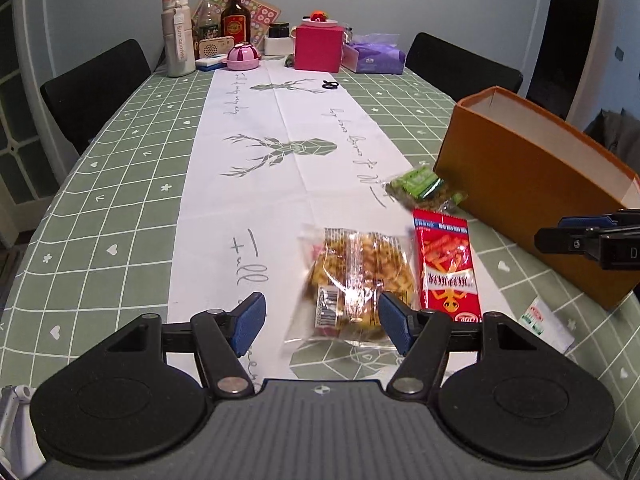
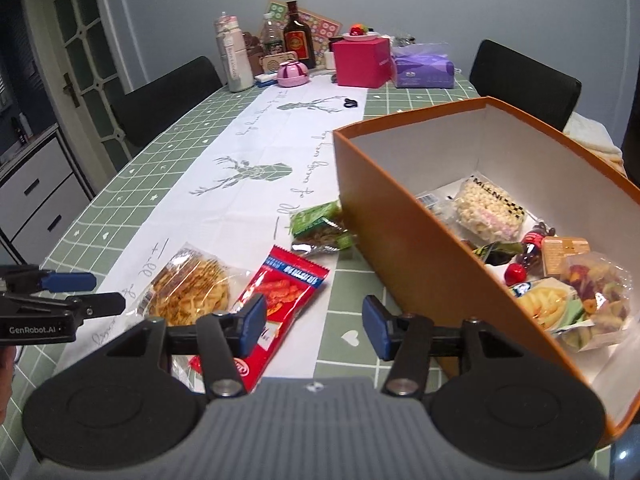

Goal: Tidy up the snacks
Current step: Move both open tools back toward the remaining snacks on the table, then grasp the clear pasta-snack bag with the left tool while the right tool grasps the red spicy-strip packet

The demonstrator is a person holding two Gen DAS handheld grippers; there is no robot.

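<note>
Three snacks: you're looking at three packets lying loose on the surface (image 1: 120, 184), all beside the orange box (image 2: 404, 248).
Left gripper (image 1: 321, 322): you're holding it low over the near edge, fingers standing apart and gripping nothing.
Clear noodle pack (image 1: 356, 280): it's lying flat on the white runner (image 1: 256, 176), its near end sitting between your left fingers, pads not pressing it.
Red packet (image 1: 446, 264): it's resting just right of the noodle pack, touching or nearly so.
Green packet (image 1: 424, 186): it's sitting farther back, close against the box wall.
Right gripper (image 2: 314, 326): you're hovering it with fingers moderately parted and empty; the red packet's near end is showing by the left finger.
Box contents: several wrapped snacks are already piling inside.
</note>
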